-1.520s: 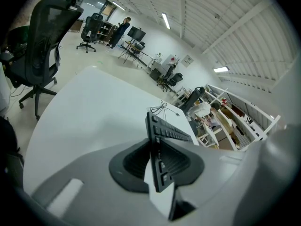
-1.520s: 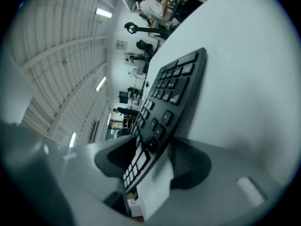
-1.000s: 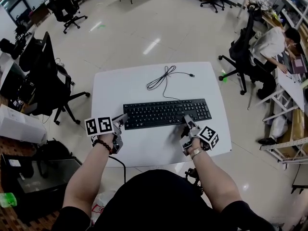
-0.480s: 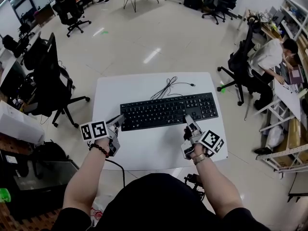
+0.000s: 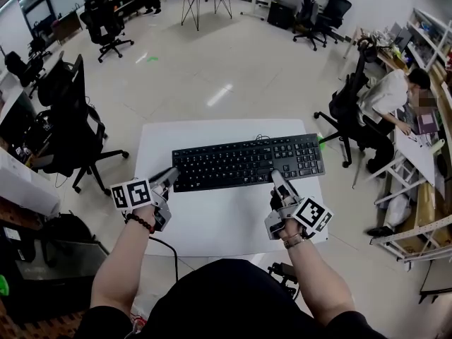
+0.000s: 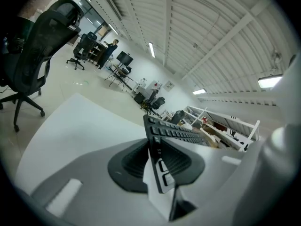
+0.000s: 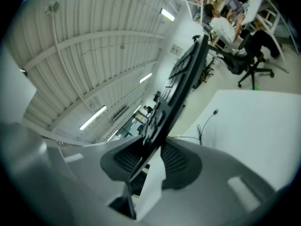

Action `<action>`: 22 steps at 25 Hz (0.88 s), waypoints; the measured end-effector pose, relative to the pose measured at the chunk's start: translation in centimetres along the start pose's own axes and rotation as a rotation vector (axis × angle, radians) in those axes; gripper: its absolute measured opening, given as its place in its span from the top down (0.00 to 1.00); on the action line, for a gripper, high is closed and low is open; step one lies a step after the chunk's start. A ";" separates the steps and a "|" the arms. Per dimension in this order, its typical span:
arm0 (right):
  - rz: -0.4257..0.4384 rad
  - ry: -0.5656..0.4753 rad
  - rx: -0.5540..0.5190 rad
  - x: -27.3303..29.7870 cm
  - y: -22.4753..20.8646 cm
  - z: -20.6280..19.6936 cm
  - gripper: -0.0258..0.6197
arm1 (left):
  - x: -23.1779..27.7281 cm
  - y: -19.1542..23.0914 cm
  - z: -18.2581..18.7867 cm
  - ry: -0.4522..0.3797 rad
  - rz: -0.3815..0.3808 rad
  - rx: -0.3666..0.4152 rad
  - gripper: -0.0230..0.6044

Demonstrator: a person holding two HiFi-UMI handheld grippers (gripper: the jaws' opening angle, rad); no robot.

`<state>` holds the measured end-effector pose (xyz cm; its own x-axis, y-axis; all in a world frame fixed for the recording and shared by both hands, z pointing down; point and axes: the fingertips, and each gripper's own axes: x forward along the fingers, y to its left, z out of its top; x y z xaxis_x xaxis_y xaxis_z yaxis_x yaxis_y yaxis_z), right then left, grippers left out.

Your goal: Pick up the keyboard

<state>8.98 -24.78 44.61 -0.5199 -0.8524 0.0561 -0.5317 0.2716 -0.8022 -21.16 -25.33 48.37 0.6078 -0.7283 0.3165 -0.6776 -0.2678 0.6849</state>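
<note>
The keyboard (image 5: 247, 162) is up in the air, just above the white counter (image 5: 212, 217). It is held flat, with its keys facing up. Its long side runs from left to right in front of the person.

The left gripper (image 5: 168, 179) has the near left corner. Its two pads are squeezed shut on the thin edge, part way closed, with the keyboard between them. The right gripper (image 5: 277, 179) is shut on the same near edge in the same way. It is not at the end, though. It sits a bit in from the right end, so the number keys stick out past it. Both grippers hold from the side closest to the person, so the far long edge has nothing under it.

I think the next move needs both hands to go up together and stay even. If one goes faster, the keyboard will tip. The far edge could also droop.

The head view shows the whole keyboard and both grippers at once, but the cable (image 7: 205, 122) is almost hidden behind the keyboard there. The right gripper view shows it well, lying loose on the counter. The left gripper view shows only keys, seen from the end.
</note>
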 end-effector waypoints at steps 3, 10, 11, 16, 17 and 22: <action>0.009 -0.009 -0.016 0.0 0.6 0.4 0.78 | 0.0 -0.3 0.4 -0.010 -0.011 0.009 0.83; 0.015 -0.016 -0.024 -0.3 0.8 0.7 0.78 | -0.1 -0.8 0.8 -0.024 -0.017 0.024 0.83; 0.022 -0.017 -0.024 -0.3 0.9 0.7 0.78 | -0.1 -0.8 0.8 -0.026 -0.018 0.025 0.83; 0.030 -0.023 -0.034 -0.4 1.5 0.8 0.78 | -0.4 -1.1 1.2 -0.034 -0.022 0.032 0.83; 0.032 -0.024 -0.039 -0.4 1.6 0.9 0.78 | -0.4 -1.1 1.2 -0.036 -0.022 0.033 0.83; 0.030 -0.029 -0.044 -0.6 1.8 1.3 0.78 | -0.5 -1.5 1.4 -0.042 -0.026 0.038 0.83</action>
<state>9.17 -24.33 42.36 -0.5167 -0.8561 0.0146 -0.5457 0.3161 -0.7761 -21.04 -25.50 46.24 0.6082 -0.7462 0.2708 -0.6774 -0.3100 0.6671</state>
